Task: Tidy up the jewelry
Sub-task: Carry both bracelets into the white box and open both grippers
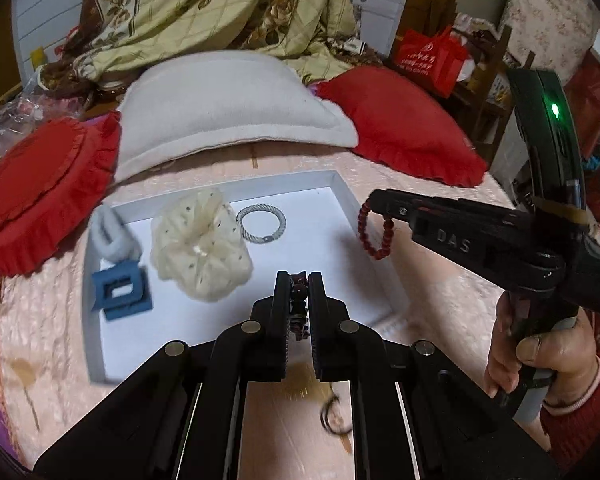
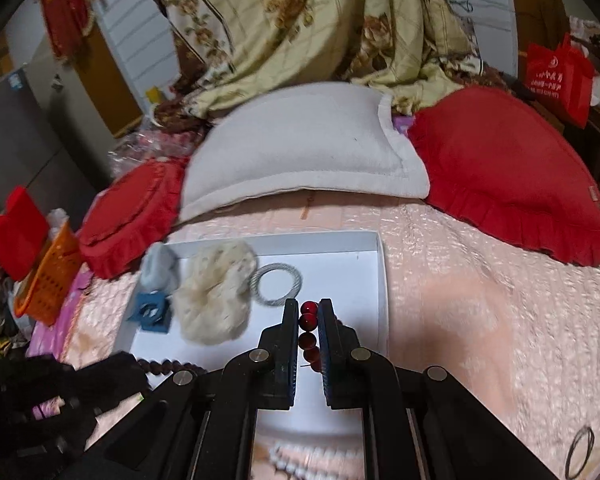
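Observation:
A white tray [image 1: 342, 190] lies on the pink bedspread. In it are a cream scrunchie [image 1: 200, 242], a silver bangle [image 1: 261, 224], a blue hair claw [image 1: 122, 290] and a grey hair claw [image 1: 110, 236]. My left gripper [image 1: 299, 280] is shut on a dark beaded bracelet [image 1: 299, 304] above the tray's near part. My right gripper [image 2: 309, 306] is shut on a red bead bracelet [image 2: 310, 338] above the tray's right part; it shows in the left wrist view [image 1: 374, 200] with the red beads [image 1: 374, 232] hanging from its tip.
A white pillow [image 1: 228, 108] and two red cushions [image 1: 400, 124] [image 1: 40, 188] lie behind the tray. A white bead string [image 2: 312, 454] and a black hair tie [image 2: 580, 452] lie on the bedspread near me. An orange basket [image 2: 48, 280] stands at the left.

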Available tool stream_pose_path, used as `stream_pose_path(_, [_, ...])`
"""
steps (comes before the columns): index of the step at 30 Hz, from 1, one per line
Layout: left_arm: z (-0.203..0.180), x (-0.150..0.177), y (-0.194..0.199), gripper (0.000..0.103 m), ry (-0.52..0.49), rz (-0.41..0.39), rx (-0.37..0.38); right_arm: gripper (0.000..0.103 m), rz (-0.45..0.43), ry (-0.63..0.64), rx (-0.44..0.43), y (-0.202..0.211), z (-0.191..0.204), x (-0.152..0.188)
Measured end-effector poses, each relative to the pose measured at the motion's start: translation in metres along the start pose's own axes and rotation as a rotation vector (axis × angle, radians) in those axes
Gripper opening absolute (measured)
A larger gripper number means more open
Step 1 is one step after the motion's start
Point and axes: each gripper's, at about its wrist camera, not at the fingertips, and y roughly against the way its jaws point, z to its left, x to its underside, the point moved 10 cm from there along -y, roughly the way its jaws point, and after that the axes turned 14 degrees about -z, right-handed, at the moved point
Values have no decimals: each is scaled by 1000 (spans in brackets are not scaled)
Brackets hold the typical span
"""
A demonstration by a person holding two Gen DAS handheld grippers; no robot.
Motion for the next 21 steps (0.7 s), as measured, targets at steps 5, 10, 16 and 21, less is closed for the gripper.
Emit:
stream_pose_path(5, [9, -4, -47, 7, -4, 33, -25, 9, 53, -31, 28, -50, -17, -5])
stream_pose_path(10, [20, -3, -82, 7, -8, 61, -47, 9, 103, -69, 37, -90, -31, -1])
stream_pose_path(16, [23, 3, -89, 12, 26, 82, -23, 11, 149, -100, 60, -104, -45, 12])
stream_pose_path(21, [24, -5, -64, 30, 65, 45, -10, 45, 89, -72, 82, -86, -45, 2])
